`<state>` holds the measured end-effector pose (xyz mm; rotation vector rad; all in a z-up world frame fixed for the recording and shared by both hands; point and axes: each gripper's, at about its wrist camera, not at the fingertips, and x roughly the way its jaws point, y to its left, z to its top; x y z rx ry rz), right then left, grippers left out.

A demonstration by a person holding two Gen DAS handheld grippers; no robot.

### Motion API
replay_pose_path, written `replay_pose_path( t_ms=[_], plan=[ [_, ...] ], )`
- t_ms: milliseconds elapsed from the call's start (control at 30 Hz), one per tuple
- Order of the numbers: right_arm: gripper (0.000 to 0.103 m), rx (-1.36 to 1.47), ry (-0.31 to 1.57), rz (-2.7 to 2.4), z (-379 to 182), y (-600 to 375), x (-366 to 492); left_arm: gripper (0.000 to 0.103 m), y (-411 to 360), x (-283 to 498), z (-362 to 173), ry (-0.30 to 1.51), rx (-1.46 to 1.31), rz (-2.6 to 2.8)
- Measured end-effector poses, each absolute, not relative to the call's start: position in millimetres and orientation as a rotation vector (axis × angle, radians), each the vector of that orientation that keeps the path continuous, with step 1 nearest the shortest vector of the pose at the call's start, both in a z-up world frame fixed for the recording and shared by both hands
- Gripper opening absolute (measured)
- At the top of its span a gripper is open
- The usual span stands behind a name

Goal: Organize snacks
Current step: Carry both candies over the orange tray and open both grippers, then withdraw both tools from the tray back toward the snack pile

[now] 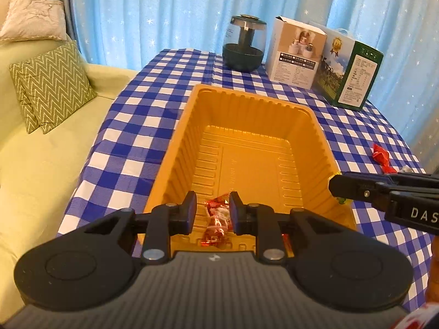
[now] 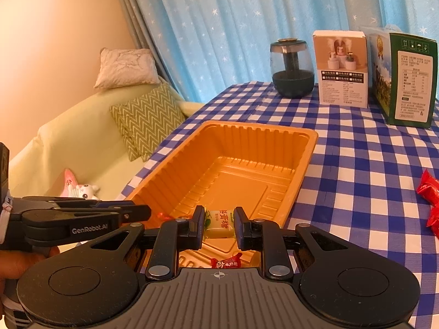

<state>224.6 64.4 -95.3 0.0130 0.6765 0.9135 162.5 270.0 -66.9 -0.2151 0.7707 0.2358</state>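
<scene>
Holding a red-wrapped candy (image 1: 216,219) in the closed left hand-held gripper (image 1: 212,213) and a pale candy (image 2: 219,226) in the closed right hand-held gripper (image 2: 218,226) over the orange tray (image 2: 304,161), the person has one red candy (image 2: 227,261) binned, while red snacks (image 2: 429,194) remain on the table (image 2: 370,170).

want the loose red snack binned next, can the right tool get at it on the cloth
Probably not yet: the right tool is shut on a pale candy over the orange tray. Otherwise bare cloth surrounds the red snack.
</scene>
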Motion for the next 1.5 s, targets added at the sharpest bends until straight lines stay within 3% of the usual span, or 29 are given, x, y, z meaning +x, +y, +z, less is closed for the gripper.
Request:
replay_pose_path(
  t_ms=[433,467,500,567,933,1500],
  plan=[
    [0.023,0.030,0.683,0.951,-99,79,221,0.022,280,140,-60,0.753,-0.244,0.264],
    [0.035,0.039,0.693,0.963,-99,80,222,0.022,281,139,-60,0.754,-0.246,0.264],
    [0.057,0.049,0.699,0.960,-99,80,223,0.023,281,138,-61,0.754,-0.249,0.265],
    [0.069,0.069,0.679,0.945,-98,77,222,0.023,281,137,-61,0.754,-0.252,0.266],
    [0.069,0.177,0.647,0.786,-89,30,238,0.030,265,131,-56,0.744,-0.255,0.245],
    [0.069,0.140,0.581,0.641,-75,-64,195,0.039,191,120,-28,0.729,-0.208,0.143]
  ],
)
